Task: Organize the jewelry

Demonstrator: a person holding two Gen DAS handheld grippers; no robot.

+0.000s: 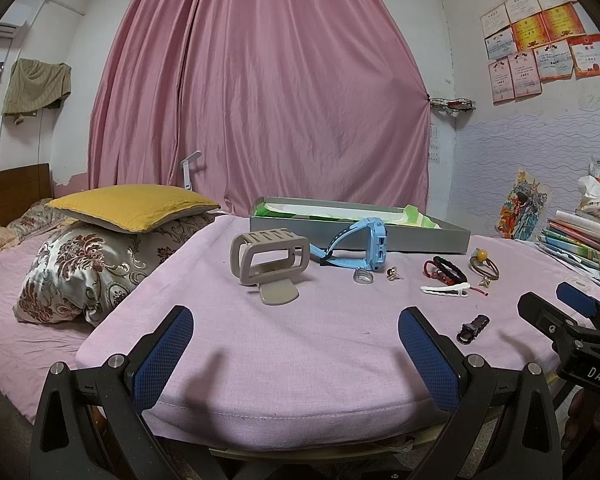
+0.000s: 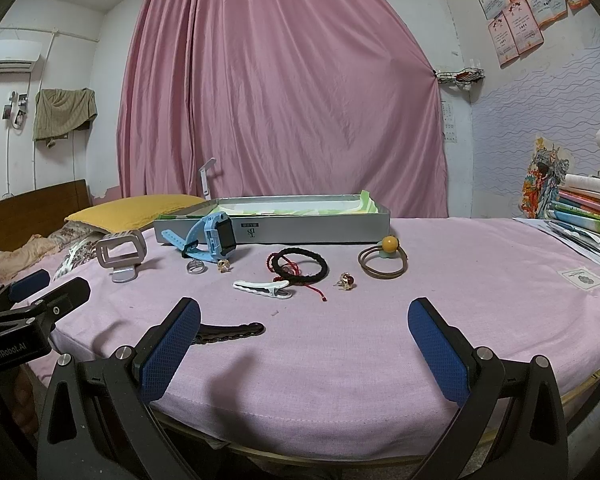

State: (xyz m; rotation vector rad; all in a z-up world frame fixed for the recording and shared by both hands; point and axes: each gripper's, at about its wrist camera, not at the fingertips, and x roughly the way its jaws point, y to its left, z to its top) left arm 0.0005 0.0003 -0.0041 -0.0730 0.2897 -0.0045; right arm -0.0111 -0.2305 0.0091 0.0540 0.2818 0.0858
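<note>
Jewelry lies scattered on a pink-covered table [image 2: 460,312]. A grey open box [image 2: 300,230] stands at the back. In front of it are a blue watch [image 2: 214,240], a beige claw clip [image 1: 270,262], a silver ring [image 2: 196,267], a black and red bracelet [image 2: 300,266], a white hair clip [image 2: 262,289], a gold earring [image 2: 346,281], a brown hair tie with a yellow bead [image 2: 382,260] and a black clip [image 2: 230,332]. My left gripper [image 1: 294,354] and right gripper [image 2: 304,346] both hover open over the near edge, holding nothing.
A bed with a yellow pillow [image 1: 132,206] and patterned pillow [image 1: 80,272] lies left of the table. Stacked books [image 2: 588,216] sit at the right edge. A pink curtain [image 2: 284,92] hangs behind the box.
</note>
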